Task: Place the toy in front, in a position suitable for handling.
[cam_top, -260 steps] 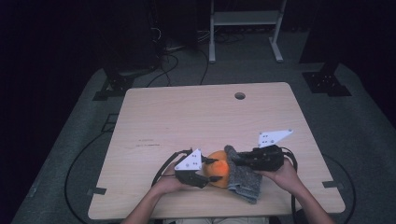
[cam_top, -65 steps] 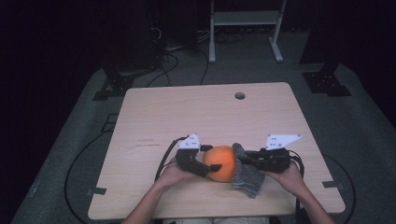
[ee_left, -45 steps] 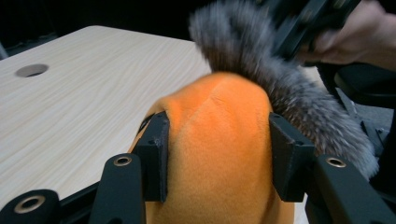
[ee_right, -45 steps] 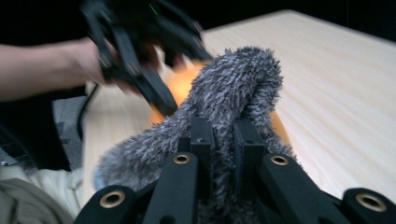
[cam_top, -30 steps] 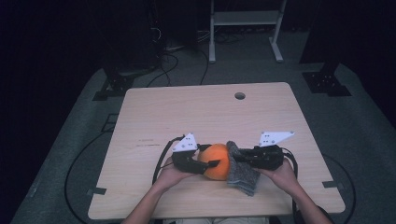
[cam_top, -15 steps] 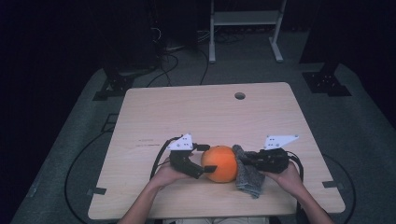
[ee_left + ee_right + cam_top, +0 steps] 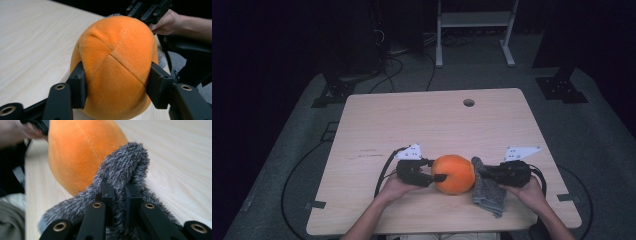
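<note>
An orange plush ball [image 7: 453,174] rests on the wooden table [image 7: 427,120] near its front edge. My left gripper [image 7: 438,175] comes at it from the left. Its jaws have just been closing, and in the left gripper view the pads press into both sides of the ball [image 7: 115,62]. To the right of the ball lies a grey fuzzy cloth [image 7: 488,195], bunched up against it. My right gripper [image 7: 479,172] is shut on a fold of the cloth [image 7: 125,162], with the ball [image 7: 80,152] just behind it.
A small round hole [image 7: 468,102] sits near the table's far edge. Behind the table stand a white metal frame [image 7: 472,30] and dark equipment, with cables [image 7: 392,55] on the grey floor. A person's hands hold both grippers at the front edge.
The left jaws opened wider, then closed onto the ball. The right gripper slid to the right with the cloth in it, and the ball shifted slightly right.
</note>
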The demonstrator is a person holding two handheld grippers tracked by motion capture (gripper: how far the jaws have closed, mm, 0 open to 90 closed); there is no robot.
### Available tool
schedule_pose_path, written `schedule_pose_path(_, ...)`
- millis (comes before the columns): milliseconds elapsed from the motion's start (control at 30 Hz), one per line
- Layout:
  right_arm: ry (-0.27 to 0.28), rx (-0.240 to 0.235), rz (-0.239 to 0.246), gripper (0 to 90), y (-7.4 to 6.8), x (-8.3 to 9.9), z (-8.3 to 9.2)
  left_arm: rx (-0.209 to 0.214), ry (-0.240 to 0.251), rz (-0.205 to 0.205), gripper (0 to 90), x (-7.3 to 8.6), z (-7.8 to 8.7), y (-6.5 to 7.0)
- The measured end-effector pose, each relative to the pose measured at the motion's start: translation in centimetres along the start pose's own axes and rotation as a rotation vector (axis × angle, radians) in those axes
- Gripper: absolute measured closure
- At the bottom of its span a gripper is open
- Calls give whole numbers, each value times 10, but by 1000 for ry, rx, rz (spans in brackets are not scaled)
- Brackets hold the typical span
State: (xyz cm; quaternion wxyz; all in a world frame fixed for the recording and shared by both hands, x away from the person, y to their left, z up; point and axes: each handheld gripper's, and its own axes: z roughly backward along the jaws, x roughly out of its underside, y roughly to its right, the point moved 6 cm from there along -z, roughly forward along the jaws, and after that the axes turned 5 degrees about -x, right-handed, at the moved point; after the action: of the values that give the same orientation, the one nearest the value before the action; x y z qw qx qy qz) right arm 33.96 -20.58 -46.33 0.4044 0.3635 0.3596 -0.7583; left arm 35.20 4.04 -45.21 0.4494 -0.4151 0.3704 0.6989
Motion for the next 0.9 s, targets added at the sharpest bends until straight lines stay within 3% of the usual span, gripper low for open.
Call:
schedule_pose_path(100,99,-43,37,804,-16,-22,9,-23,-4,-16,441,-7,5,0)
schedule_pose_path(167,149,-75,86,804,-30,-41,9,-37,-17,-34,443,-7,4,2)
schedule_pose_path(267,141,-98,153,804,-46,-62,-3,2,4,-11,457,-10,6,6)
schedule_pose_path(333,119,-97,174,805,-48,-65,-14,-11,24,-23,463,-14,11,7)
schedule_pose_path(433,97,-84,149,805,-38,-59,-21,-36,56,-16,469,-17,24,1)
schedule_pose_path(567,26,-73,74,803,-20,-34,-32,-62,21,-15,468,-11,26,-4)
schedule_pose_path(633,35,-78,76,803,-23,-35,-29,-66,4,-17,468,-8,23,-4)
schedule_pose_path(767,118,-122,118,802,-39,-57,-23,-59,16,-11,470,-14,20,-2)
schedule_pose_path(867,112,-104,132,802,-39,-59,-26,-72,22,5,471,-14,22,-4)
schedule_pose_path(900,108,-109,114,803,-36,-56,-28,-74,26,9,471,-14,24,-5)
